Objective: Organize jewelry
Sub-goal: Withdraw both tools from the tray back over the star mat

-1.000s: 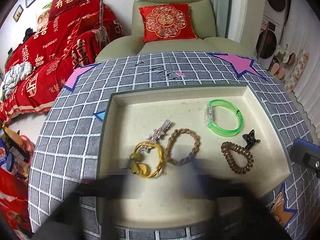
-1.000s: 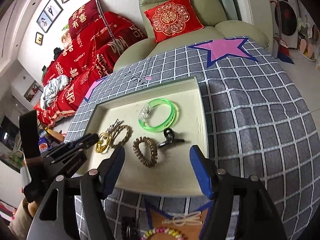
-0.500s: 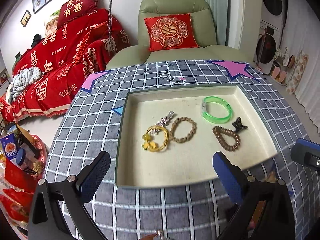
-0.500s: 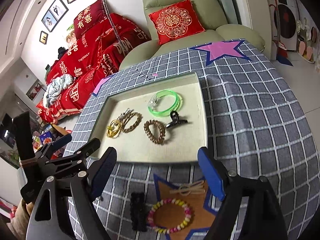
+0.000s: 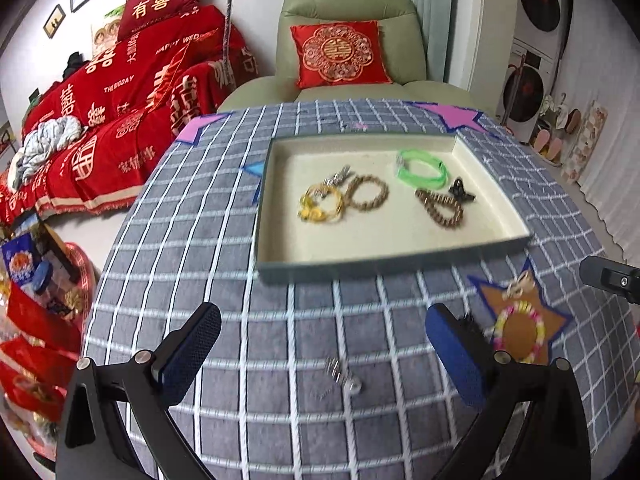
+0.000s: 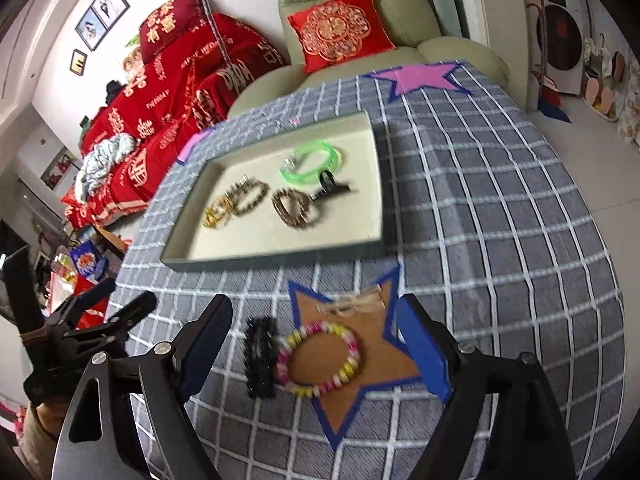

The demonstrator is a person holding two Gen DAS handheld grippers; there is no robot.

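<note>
A shallow cream tray [image 5: 384,266] [image 6: 276,258] on the grid tablecloth holds a green bangle [image 5: 421,168] [image 6: 313,162], a yellow bracelet [image 5: 321,204], a braided tan bracelet [image 5: 367,192], a brown coil hair tie [image 5: 440,206] [image 6: 294,208], a black claw clip [image 5: 461,191] [image 6: 330,188] and a silver clip. Near the front, a pink-yellow bead bracelet [image 6: 320,358] [image 5: 520,330], a black comb clip [image 6: 260,356] and a pale bow clip [image 6: 354,302] lie on or by an orange star. A small silver piece [image 5: 340,376] lies on the cloth. My left gripper [image 5: 320,354] is open above it. My right gripper [image 6: 316,350] is open around the bead bracelet, above it.
A green armchair [image 5: 352,52] with a red cushion stands behind the table. A red-covered sofa [image 5: 120,92] is at the left. Clutter [image 5: 36,280] sits on the floor left of the table. The table edge drops off at the right [image 6: 580,184].
Both grippers have pulled back from the tray toward the table's front. The left one was low over the tray and blurred; the loose pieces on the cloth have come into view.
</note>
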